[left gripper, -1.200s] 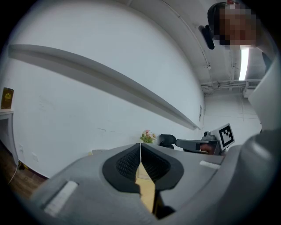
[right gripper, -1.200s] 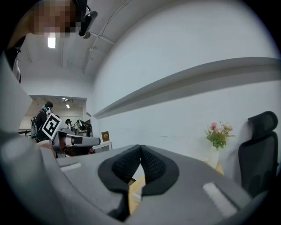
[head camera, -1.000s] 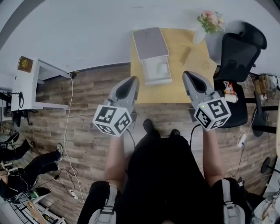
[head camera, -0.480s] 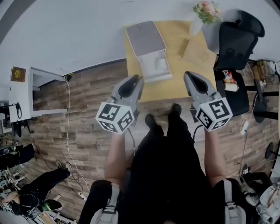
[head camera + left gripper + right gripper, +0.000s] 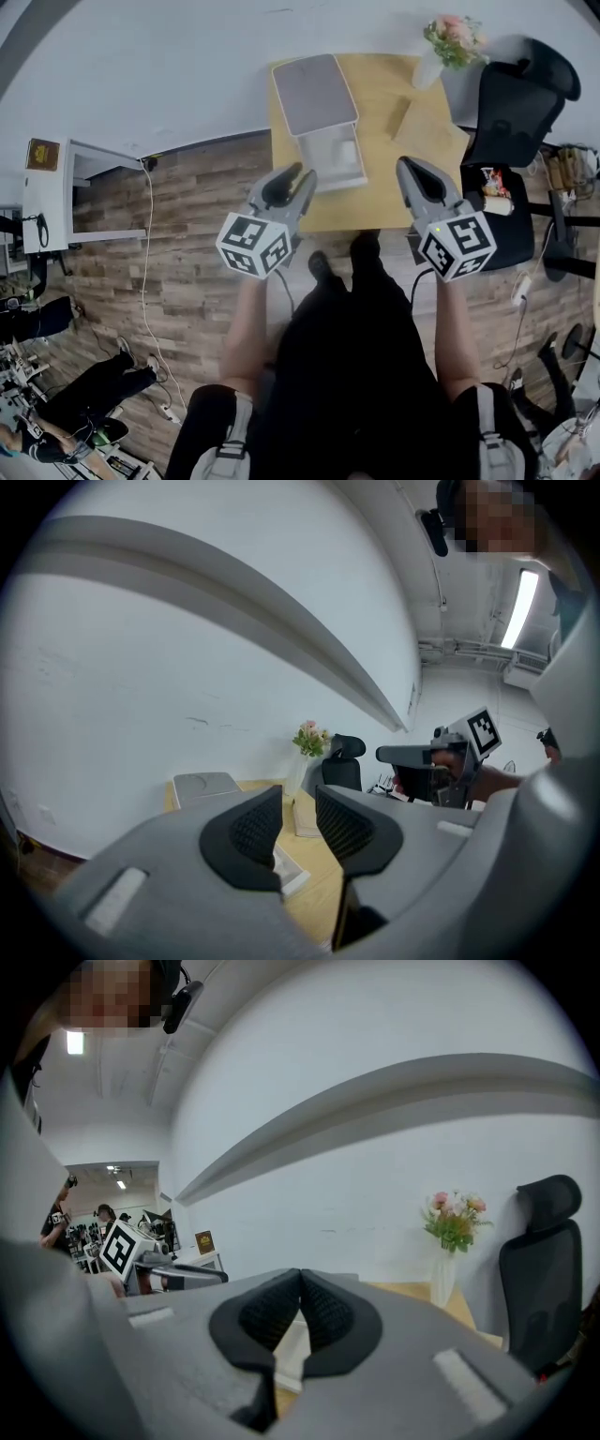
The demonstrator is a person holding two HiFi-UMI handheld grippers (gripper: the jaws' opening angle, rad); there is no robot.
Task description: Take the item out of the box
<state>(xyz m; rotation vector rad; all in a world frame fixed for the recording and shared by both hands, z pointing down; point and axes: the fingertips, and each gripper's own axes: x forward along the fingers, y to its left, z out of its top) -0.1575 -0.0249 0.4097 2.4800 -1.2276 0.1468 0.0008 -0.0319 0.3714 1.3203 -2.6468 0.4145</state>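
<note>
A white box (image 5: 330,155) stands open on the yellow wooden table (image 5: 403,187), its grey lid (image 5: 314,94) tipped back; a small white item (image 5: 348,148) lies inside. My left gripper (image 5: 298,178) hovers at the table's near edge, just short of the box, its jaws opening with nothing between them. In the left gripper view the box lid (image 5: 202,785) shows beyond the parted left gripper (image 5: 298,819). My right gripper (image 5: 409,169) is over the table's front, right of the box, shut and empty; its pads (image 5: 323,1312) meet.
A vase of pink flowers (image 5: 452,39) and a flat brown book (image 5: 401,117) sit at the table's far right. A black office chair (image 5: 514,103) stands right of the table. A white shelf unit (image 5: 66,192) is at the left wall. Cables run across the wood floor (image 5: 187,244).
The left jaws have parted from shut. Both grippers have come a little nearer the table's near edge, and the person has stepped forward.
</note>
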